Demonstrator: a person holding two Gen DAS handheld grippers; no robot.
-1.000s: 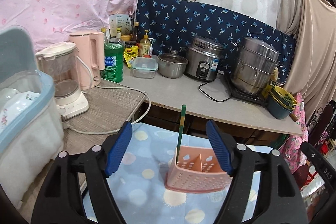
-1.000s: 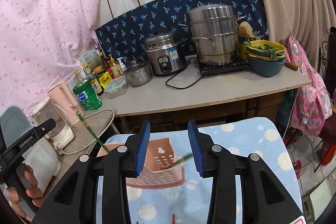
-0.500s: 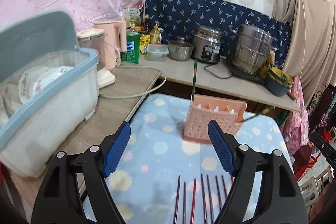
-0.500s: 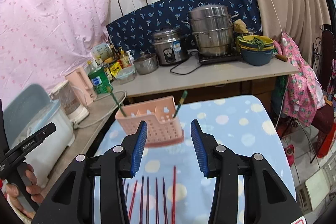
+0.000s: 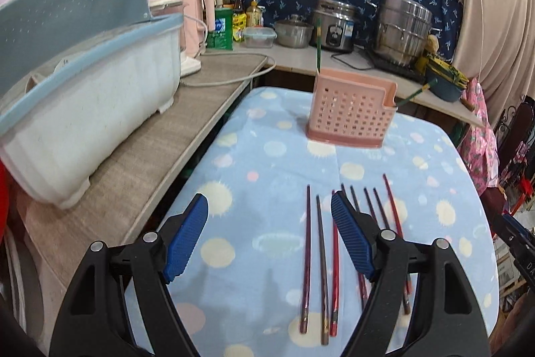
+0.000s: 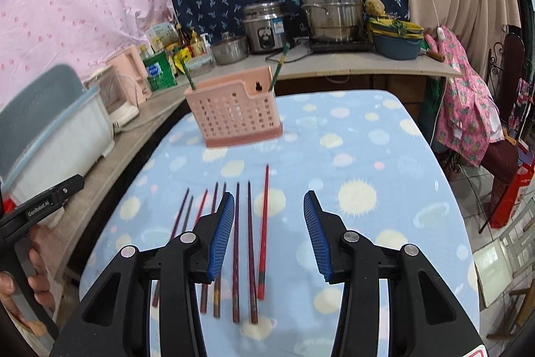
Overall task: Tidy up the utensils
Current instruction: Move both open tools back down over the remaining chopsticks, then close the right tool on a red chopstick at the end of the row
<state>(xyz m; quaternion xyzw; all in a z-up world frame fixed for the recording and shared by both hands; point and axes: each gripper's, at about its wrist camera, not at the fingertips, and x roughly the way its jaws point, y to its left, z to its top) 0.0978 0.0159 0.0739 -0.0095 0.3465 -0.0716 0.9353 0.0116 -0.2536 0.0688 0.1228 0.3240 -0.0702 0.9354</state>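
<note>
Both tongs hang over the row of chopsticks [image 6: 247, 243] on the spotted blue cloth [image 5: 267, 163], and the step in hand looks like picking the next sticks for the pink holder [image 6: 234, 109], which stands well ahead of both tools near the far end of the cloth. The left gripper [image 5: 269, 238] has its pads wide apart with nothing between them; the row lies mostly under and beyond its right pad, so it would do well to shift right until one stick sits centred in the gap. The right gripper [image 6: 265, 236] is also apart and empty, with two dark sticks and a red one lying in the gap beyond its left pad. A good pick would take one stick, or one matched pair, near its middle so it does not swing, with the pads lowered squarely to the soft cloth without pinching the fabric. Count: about eight chopsticks lie flat, two or three bright red and the rest dark, though the pads hide some. Two green chopsticks [image 6: 280, 64] already stand in the holder, one at each end. There is one holder.
</note>
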